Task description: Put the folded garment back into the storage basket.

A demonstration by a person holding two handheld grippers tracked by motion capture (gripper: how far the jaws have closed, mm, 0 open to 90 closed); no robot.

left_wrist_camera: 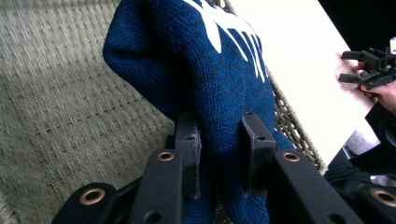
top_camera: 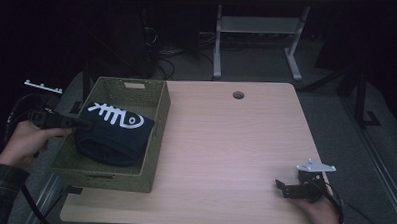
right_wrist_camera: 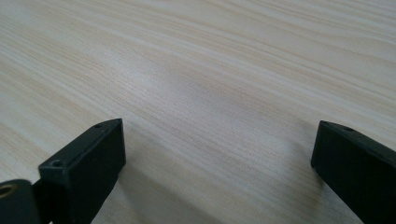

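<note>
A folded dark blue knit garment (top_camera: 114, 134) with a white fishbone print lies inside the green woven basket (top_camera: 155, 135) at the table's left. My left gripper (top_camera: 81, 124) reaches over the basket's left wall and is shut on the garment's left edge. In the left gripper view the blue knit (left_wrist_camera: 205, 84) is pinched between both pads (left_wrist_camera: 189, 154), with the basket's woven floor (left_wrist_camera: 60, 107) behind it. My right gripper (top_camera: 283, 187) rests near the table's front right corner, held by a hand. Its jaws stand wide apart over bare wood, open and holding nothing.
The light wood table (top_camera: 225, 143) has a round cable hole (top_camera: 238, 95) near its far edge. A metal desk frame (top_camera: 259, 34) and cables stand on the floor beyond. Far off in the left gripper view, the right gripper (left_wrist_camera: 369, 70) shows.
</note>
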